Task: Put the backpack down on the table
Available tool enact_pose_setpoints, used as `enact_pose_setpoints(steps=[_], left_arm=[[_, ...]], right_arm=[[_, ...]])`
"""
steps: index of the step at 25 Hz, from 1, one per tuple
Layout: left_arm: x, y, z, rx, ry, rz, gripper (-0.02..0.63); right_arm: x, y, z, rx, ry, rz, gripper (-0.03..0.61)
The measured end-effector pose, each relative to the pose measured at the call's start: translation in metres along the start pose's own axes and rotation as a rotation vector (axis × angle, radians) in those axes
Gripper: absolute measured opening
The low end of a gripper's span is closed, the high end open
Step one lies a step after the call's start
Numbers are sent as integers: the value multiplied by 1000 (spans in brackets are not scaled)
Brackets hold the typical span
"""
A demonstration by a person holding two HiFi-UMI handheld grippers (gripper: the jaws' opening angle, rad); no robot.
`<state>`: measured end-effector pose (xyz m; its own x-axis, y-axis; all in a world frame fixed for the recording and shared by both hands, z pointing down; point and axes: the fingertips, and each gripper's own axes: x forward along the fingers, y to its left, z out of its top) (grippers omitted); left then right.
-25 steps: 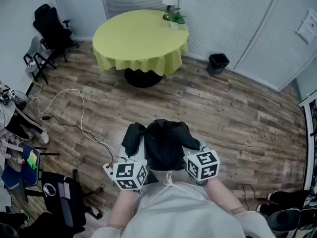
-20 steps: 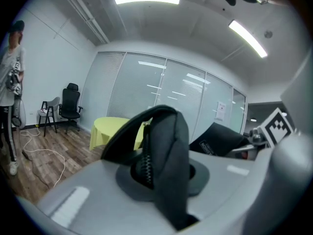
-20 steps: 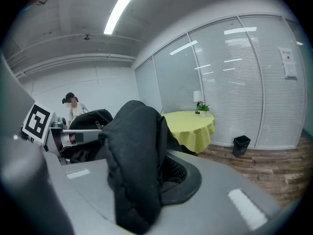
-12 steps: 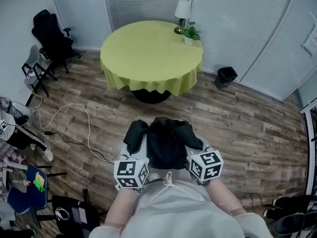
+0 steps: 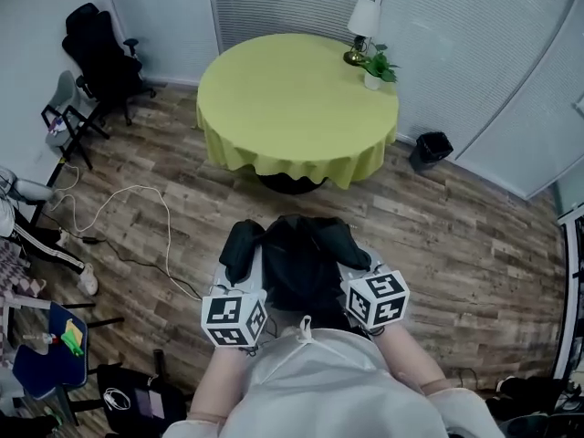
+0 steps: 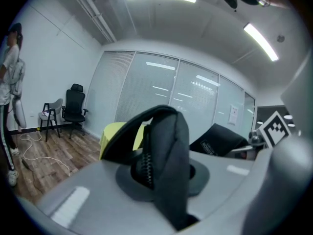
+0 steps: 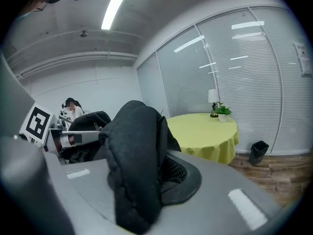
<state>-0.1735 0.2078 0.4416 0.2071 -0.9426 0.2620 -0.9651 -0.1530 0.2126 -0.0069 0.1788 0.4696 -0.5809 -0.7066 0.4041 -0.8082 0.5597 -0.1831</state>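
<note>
A black backpack (image 5: 301, 263) hangs in front of me above the wooden floor, held up between both grippers. My left gripper (image 5: 253, 270) is shut on one padded shoulder strap (image 6: 164, 165), which fills the left gripper view. My right gripper (image 5: 350, 265) is shut on the other strap (image 7: 137, 175), a thick black fold in the right gripper view. The round table (image 5: 297, 99) with a yellow-green cloth stands ahead, beyond the backpack, and shows again as the table (image 7: 205, 129) in the right gripper view. The backpack's lower part is hidden by my arms.
A lamp (image 5: 362, 26) and a small potted plant (image 5: 377, 67) stand at the table's far right edge. A black bin (image 5: 431, 150) sits right of the table. Office chairs (image 5: 100, 53) and a white cable (image 5: 137, 217) are on the left floor. A person (image 6: 11, 77) stands at the left.
The table has come nearer and grown larger in the head view as I carried the backpack toward it. Both grips on the straps are unchanged.
</note>
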Motion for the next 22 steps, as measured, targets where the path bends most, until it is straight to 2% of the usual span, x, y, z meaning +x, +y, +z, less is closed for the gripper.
enact_pose_setpoints(steps=[9,15,22], left_arm=[[86,38,31,-7,-9,111,35],[178,54,79,-6,-38,178,35],[294,63,120,8,-64,201,35]], right_arm=[[105,-41,48,-25,16,119,29],[182,-93,112,-68,10,201,29],[269,-167,176,-97,4,242,29]])
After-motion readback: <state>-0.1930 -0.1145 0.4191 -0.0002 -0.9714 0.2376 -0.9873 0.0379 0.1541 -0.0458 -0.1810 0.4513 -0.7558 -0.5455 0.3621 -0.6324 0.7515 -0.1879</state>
